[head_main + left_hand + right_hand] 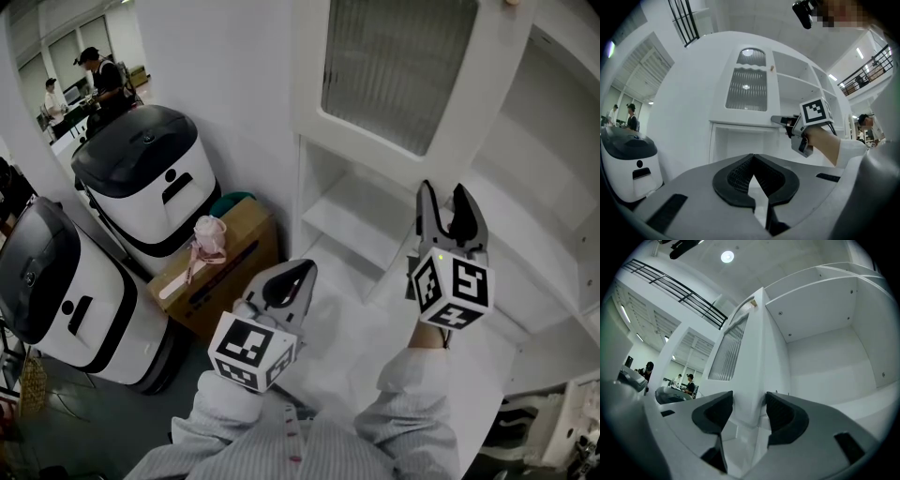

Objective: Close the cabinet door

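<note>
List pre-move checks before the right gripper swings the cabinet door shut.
1. Right gripper on the cabinet door edge: ok, pads look set on both faces.
2. Left gripper shut, empty, below the door: ok.
3. Shelves behind the door bare, nothing sticking out: ok.
4. Hinge side free: cannot tell, not in view.
5. Cardboard box and white machines off the swing path: ok, they stand to the left.

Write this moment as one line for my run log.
cabinet door: open | right gripper: clamped on door edge | left gripper: shut, empty, held low
</note>
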Action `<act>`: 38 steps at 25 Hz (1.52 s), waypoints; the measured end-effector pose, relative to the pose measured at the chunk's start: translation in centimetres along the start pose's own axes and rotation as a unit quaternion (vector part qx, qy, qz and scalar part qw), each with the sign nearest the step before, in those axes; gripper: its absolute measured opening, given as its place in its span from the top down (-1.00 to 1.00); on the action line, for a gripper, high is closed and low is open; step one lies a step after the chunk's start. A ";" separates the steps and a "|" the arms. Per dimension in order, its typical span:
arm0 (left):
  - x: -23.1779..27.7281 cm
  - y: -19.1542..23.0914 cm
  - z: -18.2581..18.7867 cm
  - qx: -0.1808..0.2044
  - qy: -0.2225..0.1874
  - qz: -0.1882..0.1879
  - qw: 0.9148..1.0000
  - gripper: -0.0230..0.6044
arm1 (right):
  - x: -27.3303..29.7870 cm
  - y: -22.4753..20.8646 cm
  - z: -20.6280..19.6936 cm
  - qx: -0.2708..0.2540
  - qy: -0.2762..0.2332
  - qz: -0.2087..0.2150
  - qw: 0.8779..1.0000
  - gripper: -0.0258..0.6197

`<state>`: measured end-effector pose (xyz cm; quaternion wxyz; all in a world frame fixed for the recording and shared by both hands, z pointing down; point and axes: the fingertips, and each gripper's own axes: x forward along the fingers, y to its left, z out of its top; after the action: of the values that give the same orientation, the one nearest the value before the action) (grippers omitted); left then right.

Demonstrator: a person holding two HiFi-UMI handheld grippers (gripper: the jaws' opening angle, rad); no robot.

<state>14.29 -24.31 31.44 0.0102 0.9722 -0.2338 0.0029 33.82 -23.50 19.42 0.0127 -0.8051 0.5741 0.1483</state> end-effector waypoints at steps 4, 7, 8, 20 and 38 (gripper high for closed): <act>-0.4 0.2 -0.1 -0.001 -0.002 0.001 1.000 0.90 | 0.1 0.0 0.0 0.001 0.005 -0.001 1.000 0.22; -0.9 0.4 0.1 -0.001 -0.003 -0.003 1.000 0.90 | 0.1 0.0 0.0 0.007 0.008 -0.001 1.000 0.22; -1.0 0.5 0.2 -0.001 -0.003 -0.004 1.000 0.89 | 0.1 0.0 0.0 0.009 0.011 -0.001 1.000 0.22; -0.6 0.8 0.9 0.003 0.005 -0.064 0.998 0.90 | -2.3 2.0 0.6 0.011 0.020 -0.001 1.000 0.22; 1.5 -6.4 -2.0 -0.012 -0.005 -0.234 0.972 0.89 | -13.7 9.5 -7.3 0.088 0.090 0.061 0.990 0.71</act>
<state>18.57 -19.27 33.33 0.0209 0.9998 0.0006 -0.0076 22.54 -15.57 31.31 0.0224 -0.7746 0.6316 0.0245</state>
